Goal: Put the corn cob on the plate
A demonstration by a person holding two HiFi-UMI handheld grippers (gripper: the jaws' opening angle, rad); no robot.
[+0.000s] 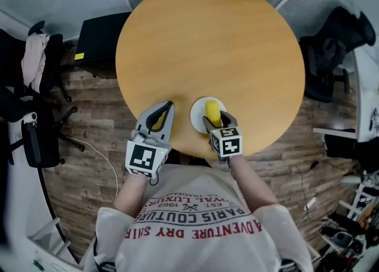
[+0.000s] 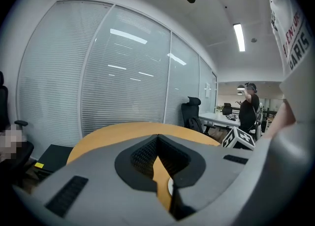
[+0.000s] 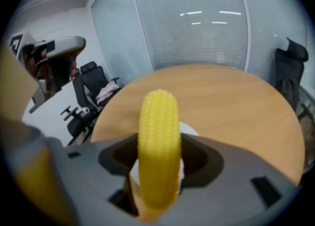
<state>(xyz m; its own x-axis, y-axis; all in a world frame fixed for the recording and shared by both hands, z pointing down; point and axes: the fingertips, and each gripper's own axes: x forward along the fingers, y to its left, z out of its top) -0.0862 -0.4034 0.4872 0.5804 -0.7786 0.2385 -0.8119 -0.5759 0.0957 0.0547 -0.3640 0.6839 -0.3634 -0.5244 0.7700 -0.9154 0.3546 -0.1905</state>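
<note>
A yellow corn cob (image 1: pixel 212 111) is clamped in my right gripper (image 1: pixel 215 120), which is shut on it just over a small white plate (image 1: pixel 196 112) near the front edge of the round wooden table (image 1: pixel 207 45). In the right gripper view the corn cob (image 3: pixel 158 141) stands between the jaws of the right gripper (image 3: pixel 156 173), and the plate (image 3: pixel 190 131) shows behind it. I cannot tell whether the cob touches the plate. To the plate's left, my left gripper (image 1: pixel 168 109) is shut and empty. In its own view the left gripper (image 2: pixel 162 190) frames a sliver of plate (image 2: pixel 170 186).
Office chairs stand on the wooden floor at the left (image 1: pixel 35 117) and right (image 1: pixel 331 57) of the table. A black cabinet (image 1: pixel 100 42) sits at the table's far left. A person (image 2: pixel 250 107) stands in the distance in the left gripper view.
</note>
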